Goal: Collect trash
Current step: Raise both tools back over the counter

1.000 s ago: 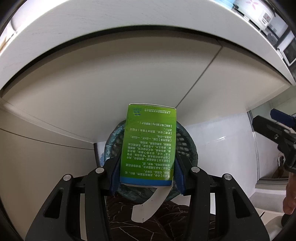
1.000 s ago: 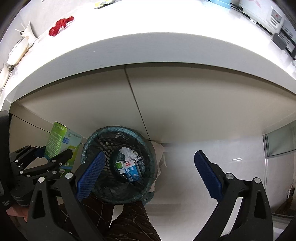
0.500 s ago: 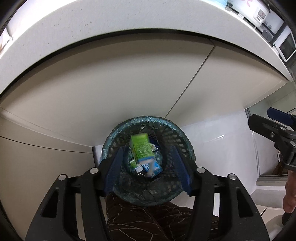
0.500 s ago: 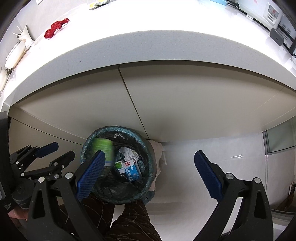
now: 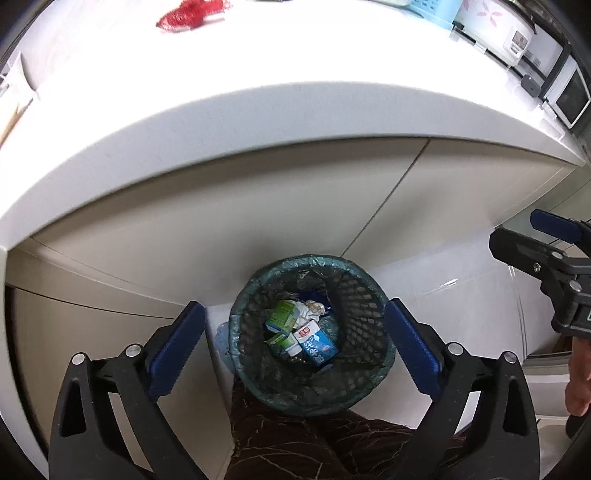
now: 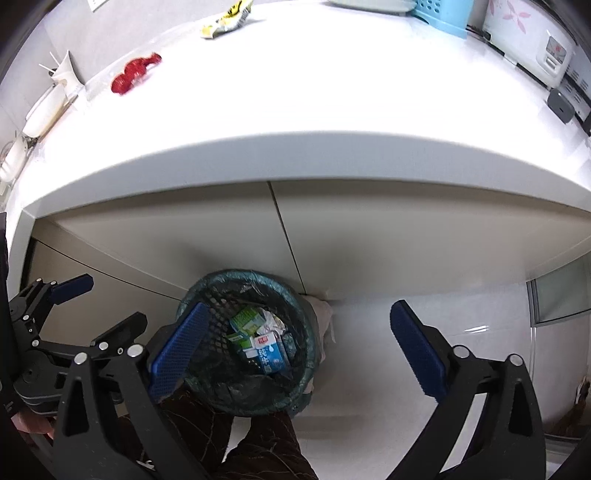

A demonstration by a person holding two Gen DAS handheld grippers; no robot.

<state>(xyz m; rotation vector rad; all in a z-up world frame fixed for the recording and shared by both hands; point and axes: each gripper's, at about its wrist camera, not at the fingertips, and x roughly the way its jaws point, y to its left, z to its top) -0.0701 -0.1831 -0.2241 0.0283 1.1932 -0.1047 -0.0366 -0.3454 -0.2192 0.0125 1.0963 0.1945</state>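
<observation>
My left gripper (image 5: 293, 345) and right gripper (image 6: 295, 347) both gape, holding nothing. Below and between my left fingers, the black mesh wastebasket with teal liner (image 5: 369, 295) holds the green carton (image 5: 282, 315) beside a blue-and-white carton (image 5: 317, 343); other scraps are indistinct. Beyond, a red crumpled wrapper (image 6: 135, 72) lies on the white countertop (image 6: 332, 92).

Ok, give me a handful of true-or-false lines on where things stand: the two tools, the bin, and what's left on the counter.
1. The left tool is open and holds nothing. True.
2. The green box lies inside the bin. True.
3. The right tool is shut on the blue and white carton. False: it is open and empty, and that carton lies in the bin.
4. The counter has no trash left on it. False: a red wrapper and a yellow wrapper lie there.
5. The bin stands on the counter. False: it stands on the floor, in front of the cabinet doors.
</observation>
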